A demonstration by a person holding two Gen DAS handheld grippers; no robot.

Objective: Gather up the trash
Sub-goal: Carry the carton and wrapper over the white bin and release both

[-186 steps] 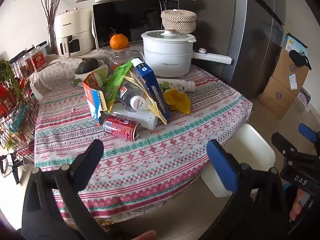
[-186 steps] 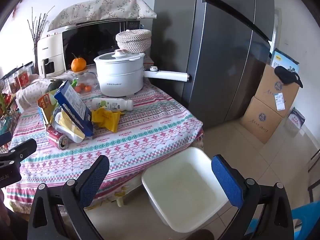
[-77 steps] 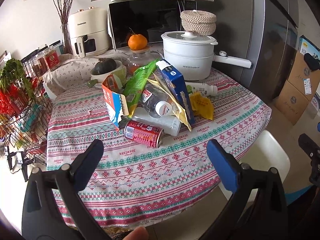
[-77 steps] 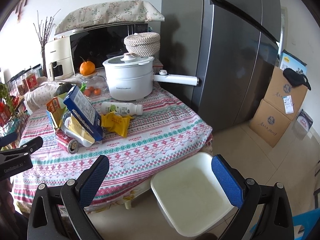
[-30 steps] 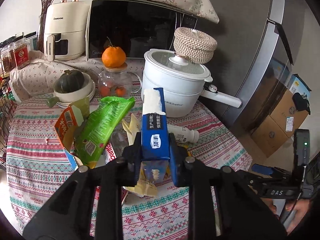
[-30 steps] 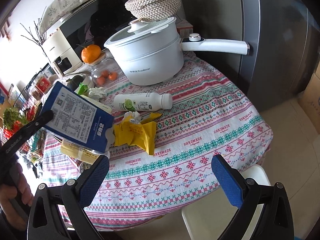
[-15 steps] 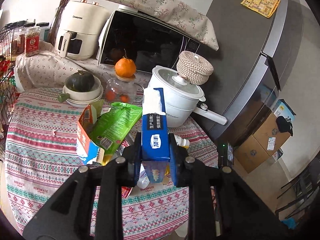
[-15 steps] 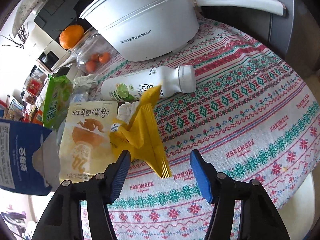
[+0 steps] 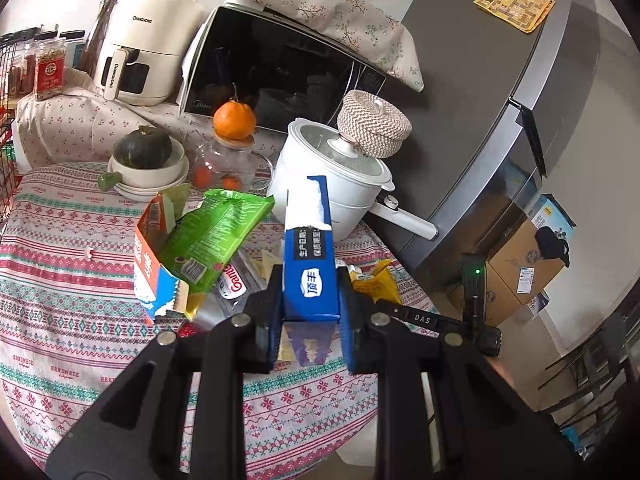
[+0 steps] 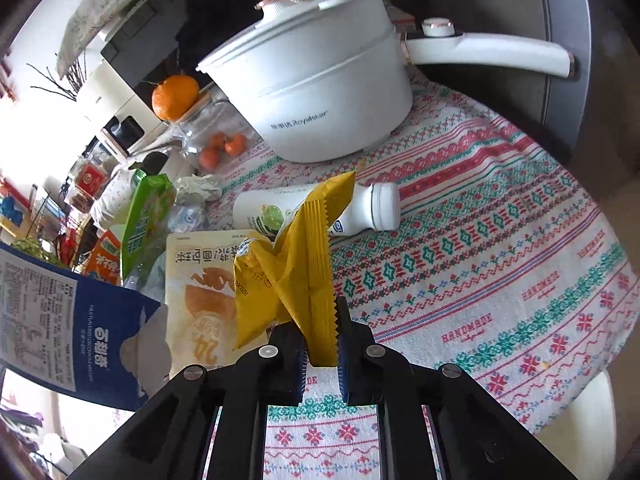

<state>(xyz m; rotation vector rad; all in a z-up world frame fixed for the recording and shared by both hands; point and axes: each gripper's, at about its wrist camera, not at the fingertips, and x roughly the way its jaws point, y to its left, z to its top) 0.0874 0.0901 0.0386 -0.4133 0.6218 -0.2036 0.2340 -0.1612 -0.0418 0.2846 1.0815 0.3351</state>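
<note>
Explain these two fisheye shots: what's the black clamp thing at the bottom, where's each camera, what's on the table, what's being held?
There is no robot arm here. A person carries two hand-held grippers, each with a fisheye camera looking forward along its two fingers, so the black frame at the bottom of each picture is the gripper itself.

Left wrist view: the left gripper is shut on a blue carton, held upright over the table.

Right wrist view: the right gripper is shut on a yellow wrapper. The blue carton shows at the left edge here too.

On the patterned tablecloth lie a white bottle on its side, a green snack bag, an orange and blue carton and a pale yellow snack packet. Behind them stand a white pot, an orange on a glass jar, and a microwave.
</note>
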